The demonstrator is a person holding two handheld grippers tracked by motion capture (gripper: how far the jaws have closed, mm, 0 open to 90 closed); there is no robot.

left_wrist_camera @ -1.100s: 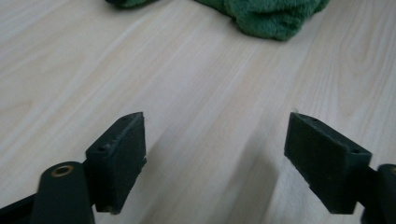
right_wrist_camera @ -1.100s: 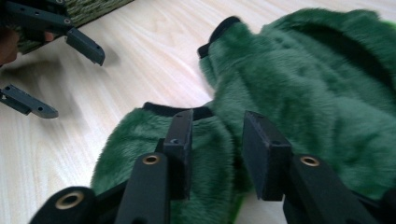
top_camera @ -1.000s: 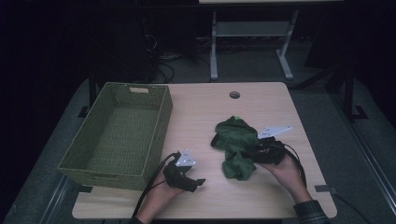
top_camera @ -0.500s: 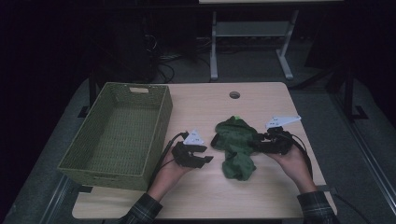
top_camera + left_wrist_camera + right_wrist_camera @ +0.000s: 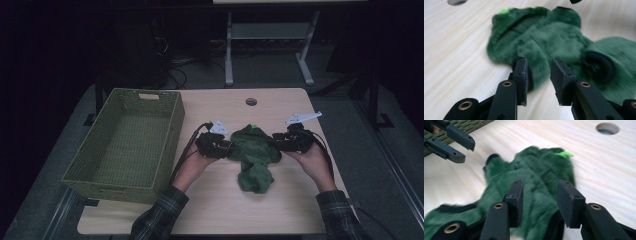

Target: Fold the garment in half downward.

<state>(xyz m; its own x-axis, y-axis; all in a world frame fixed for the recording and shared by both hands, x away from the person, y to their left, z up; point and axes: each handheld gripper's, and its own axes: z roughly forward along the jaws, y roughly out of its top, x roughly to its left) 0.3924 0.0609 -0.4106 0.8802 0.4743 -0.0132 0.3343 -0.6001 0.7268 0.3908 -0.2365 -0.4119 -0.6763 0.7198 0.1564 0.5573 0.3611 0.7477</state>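
A fuzzy dark green cloth [image 5: 252, 155] with black trim lies crumpled on the wooden table [image 5: 300, 210], right of centre. My left gripper [image 5: 229, 149] is at its left edge. Its jaws have just been closing, and in the left gripper view [image 5: 539, 70] a fold of the cloth [image 5: 536, 37] fills the gap between the pads. At the right edge, my right gripper [image 5: 275, 144] is shut on a thick bunch of the cloth [image 5: 536, 170], which bulges between its jaws [image 5: 540, 195]. The right gripper view also catches the left gripper [image 5: 467, 152] across the cloth.
A large woven green basket [image 5: 120, 190] stands empty on the table's left part, close to my left hand. A round cable hole [image 5: 251, 102] sits in the tabletop behind the cloth. Metal stand legs [image 5: 229, 55] rise beyond the far edge.
My left gripper has moved away from the front edge and rightward to the cloth, and its jaws have narrowed around a fold. The right gripper shifted slightly farther back with the cloth.
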